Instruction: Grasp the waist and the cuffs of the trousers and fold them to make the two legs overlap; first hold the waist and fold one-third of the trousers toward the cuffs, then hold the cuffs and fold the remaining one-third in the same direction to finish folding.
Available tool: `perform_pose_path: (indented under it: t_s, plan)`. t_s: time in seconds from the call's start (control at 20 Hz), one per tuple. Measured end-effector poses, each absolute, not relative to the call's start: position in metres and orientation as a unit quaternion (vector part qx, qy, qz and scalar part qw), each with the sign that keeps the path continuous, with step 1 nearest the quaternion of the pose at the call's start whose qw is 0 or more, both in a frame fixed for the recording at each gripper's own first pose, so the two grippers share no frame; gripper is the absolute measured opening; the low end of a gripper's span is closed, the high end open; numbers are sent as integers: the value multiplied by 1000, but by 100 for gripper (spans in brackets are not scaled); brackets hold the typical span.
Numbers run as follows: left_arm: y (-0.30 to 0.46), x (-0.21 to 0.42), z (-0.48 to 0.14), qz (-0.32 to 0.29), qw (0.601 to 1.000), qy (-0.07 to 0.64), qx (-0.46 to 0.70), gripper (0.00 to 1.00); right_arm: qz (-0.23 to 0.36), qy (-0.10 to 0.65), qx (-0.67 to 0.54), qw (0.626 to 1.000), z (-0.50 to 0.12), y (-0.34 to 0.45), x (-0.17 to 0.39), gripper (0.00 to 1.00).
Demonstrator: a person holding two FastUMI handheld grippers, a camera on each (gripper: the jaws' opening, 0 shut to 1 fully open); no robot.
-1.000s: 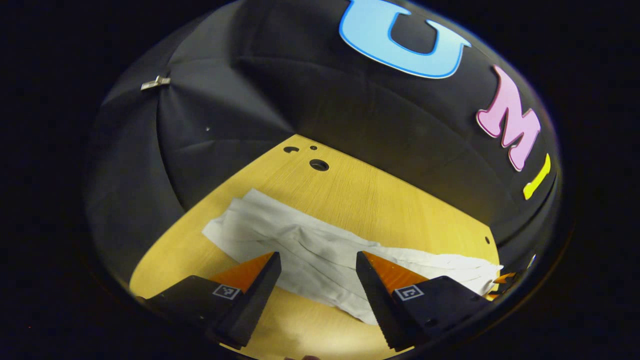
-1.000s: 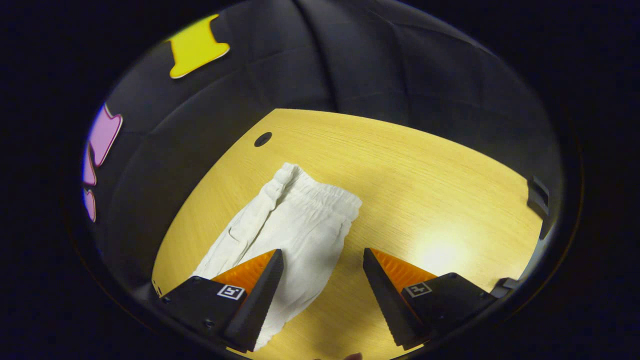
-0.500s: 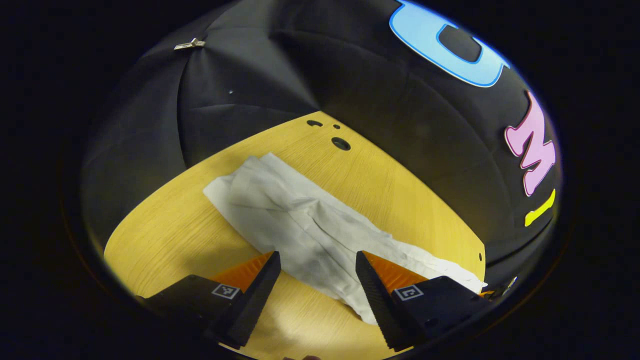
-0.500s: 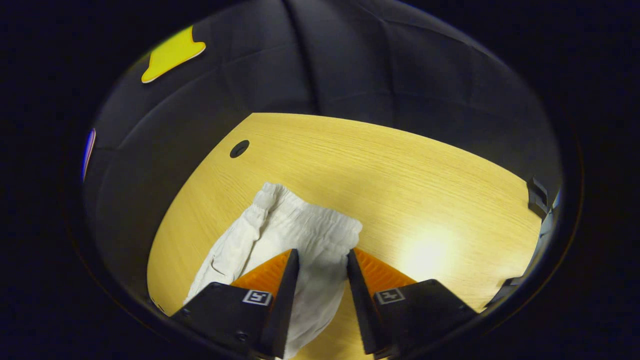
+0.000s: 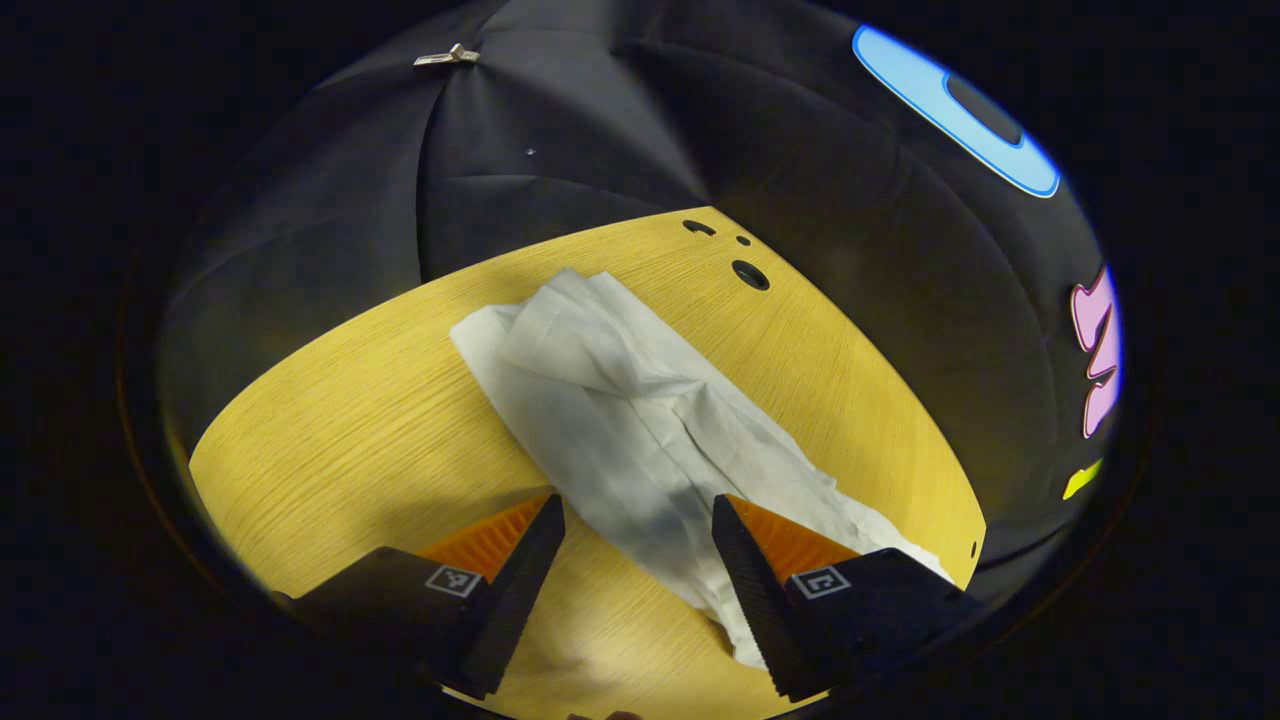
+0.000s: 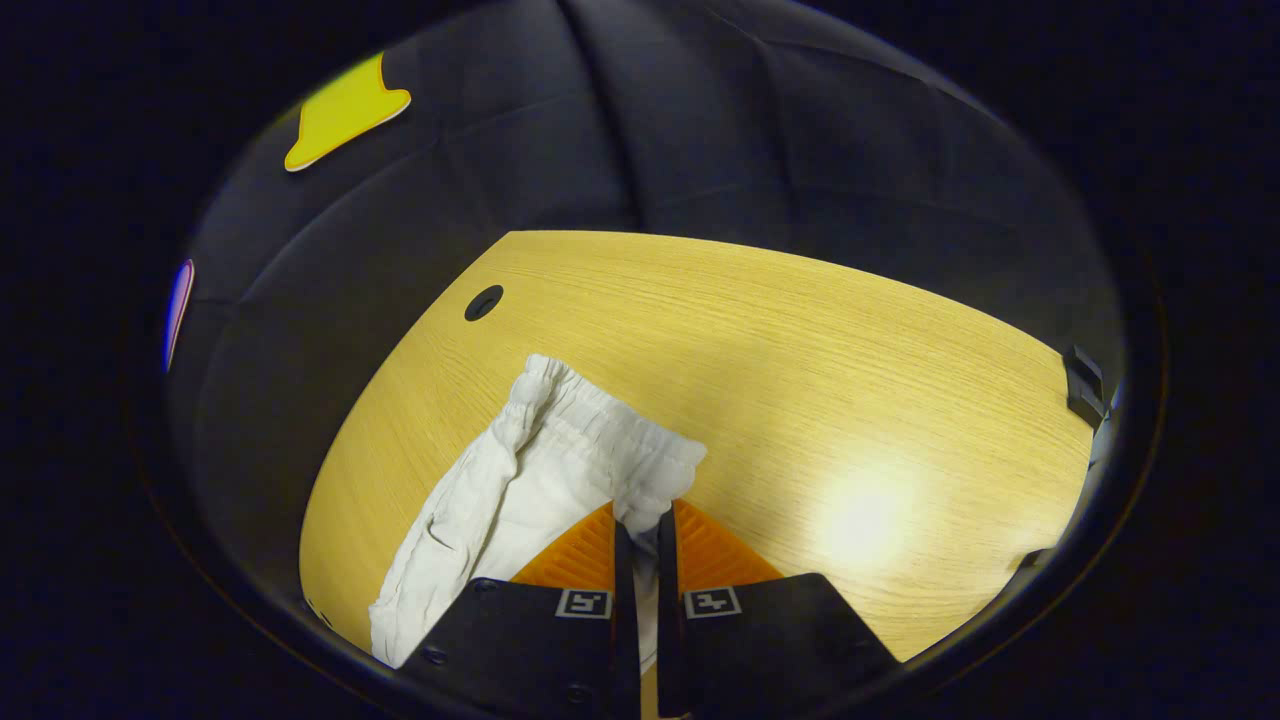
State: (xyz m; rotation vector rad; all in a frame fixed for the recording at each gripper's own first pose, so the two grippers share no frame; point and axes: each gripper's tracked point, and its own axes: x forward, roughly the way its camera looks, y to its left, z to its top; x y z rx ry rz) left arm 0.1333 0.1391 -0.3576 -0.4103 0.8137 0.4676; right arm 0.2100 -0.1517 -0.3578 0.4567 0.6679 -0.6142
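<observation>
White trousers [image 5: 640, 420] lie flat and lengthwise on the yellow wooden table [image 5: 350, 420], legs stacked, the far end running toward the table's back corner. My left gripper [image 5: 636, 502] hangs open just above the cloth, its fingers straddling the width of the legs. In the right gripper view the elastic waistband [image 6: 600, 415] of the trousers [image 6: 500, 490] is bunched, and my right gripper [image 6: 641, 520] is shut on the cloth just below the waistband's near corner. The pinched fabric is drawn into a small fold between the fingers.
Round holes [image 5: 750, 274] pierce the table near its back corner, and another hole [image 6: 483, 302] shows beyond the waistband. A black clip [image 6: 1082, 385] sits on the table's right edge [image 6: 800, 350]. Black cloth walls close in behind, with a metal clip [image 5: 447, 57] up high.
My right gripper has gone from wide open to shut on the cloth by the waistband. The left gripper swung round over the legs and stays open.
</observation>
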Motion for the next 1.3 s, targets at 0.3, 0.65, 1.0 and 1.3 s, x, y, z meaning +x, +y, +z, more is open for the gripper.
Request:
perform_pose_path:
  t_s: [0.3,0.65,1.0,1.3]
  plan:
    - [145,159,-370,240,863,437,-86,71,-286,323,217,876,-358,-151,210,12]
    - [136,159,-377,232,861,431,-138,6,-253,298,203,898,-341,-152,207,12]
    - [124,158,-390,209,869,423,-147,6,-231,236,178,927,-285,-159,191,11]
    - [116,162,-403,190,872,426,-147,6,-140,189,73,969,-239,-149,183,11]
